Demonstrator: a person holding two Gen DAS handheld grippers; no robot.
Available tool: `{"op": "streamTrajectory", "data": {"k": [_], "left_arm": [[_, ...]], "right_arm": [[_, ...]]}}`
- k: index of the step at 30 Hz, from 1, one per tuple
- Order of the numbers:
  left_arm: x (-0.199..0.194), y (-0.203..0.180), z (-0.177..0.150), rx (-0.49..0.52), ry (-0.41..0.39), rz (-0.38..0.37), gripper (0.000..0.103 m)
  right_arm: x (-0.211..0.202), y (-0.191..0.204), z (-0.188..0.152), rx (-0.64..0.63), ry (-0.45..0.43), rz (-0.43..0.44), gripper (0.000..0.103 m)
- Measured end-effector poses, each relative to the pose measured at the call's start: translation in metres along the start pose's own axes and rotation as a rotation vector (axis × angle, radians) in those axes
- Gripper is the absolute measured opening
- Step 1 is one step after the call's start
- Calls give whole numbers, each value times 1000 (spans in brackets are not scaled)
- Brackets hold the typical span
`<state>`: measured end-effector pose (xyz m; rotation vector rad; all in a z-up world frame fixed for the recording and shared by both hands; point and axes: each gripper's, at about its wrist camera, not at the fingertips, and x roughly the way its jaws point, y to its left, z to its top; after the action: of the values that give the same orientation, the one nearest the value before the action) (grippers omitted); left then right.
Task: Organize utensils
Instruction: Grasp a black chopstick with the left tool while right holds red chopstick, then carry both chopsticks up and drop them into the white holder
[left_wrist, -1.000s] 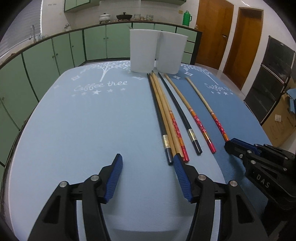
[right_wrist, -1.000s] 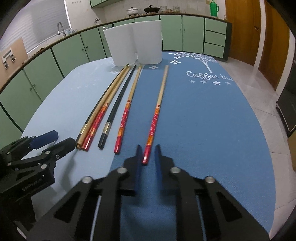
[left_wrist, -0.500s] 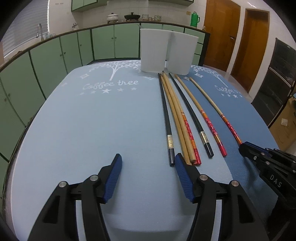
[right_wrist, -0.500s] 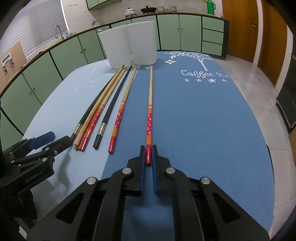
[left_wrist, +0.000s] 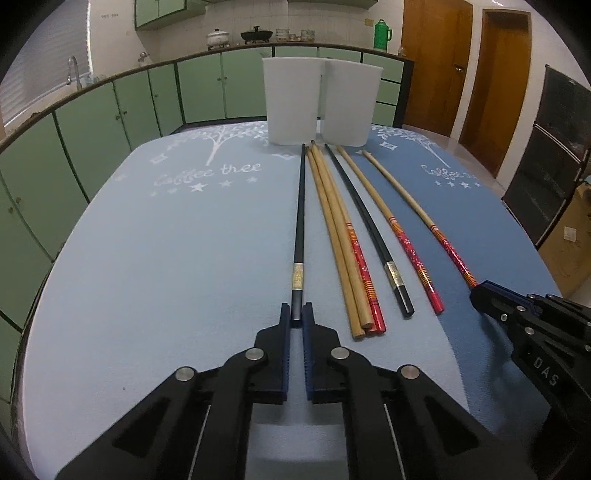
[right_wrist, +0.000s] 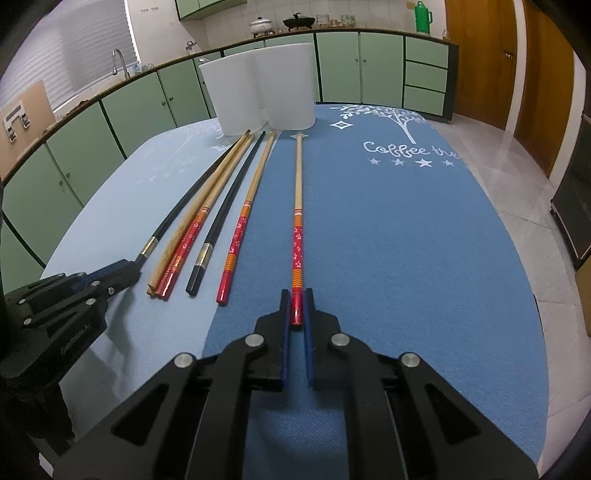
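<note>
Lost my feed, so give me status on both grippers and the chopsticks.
Left gripper shut on black chopstick. Right gripper shut on red-handled chopstick. Two white holders ahead, path unobstructed.

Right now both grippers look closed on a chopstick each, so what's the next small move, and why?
Probably lift both ends slightly off the mat. The left gripper is shut on the black chopstick and the right gripper on the red-handled chopstick, yet both sticks lie flat, tips toward the two white containers. Raising them clears the neighbouring chopsticks first.
</note>
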<state>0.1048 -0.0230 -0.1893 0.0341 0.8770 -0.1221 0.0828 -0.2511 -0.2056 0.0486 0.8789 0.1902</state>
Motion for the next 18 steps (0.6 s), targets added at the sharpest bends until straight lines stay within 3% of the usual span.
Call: {"op": "streamTrajectory", "data": {"k": [10,18], "left_arm": [[-32,6,8,-2,-64,-21,6],[-85,7,36,10,-190,-39,6]], "right_arm": [[-22,0,8,-4,-13,-11,5],[-62,-5,35,13,-67,19,5]]}}
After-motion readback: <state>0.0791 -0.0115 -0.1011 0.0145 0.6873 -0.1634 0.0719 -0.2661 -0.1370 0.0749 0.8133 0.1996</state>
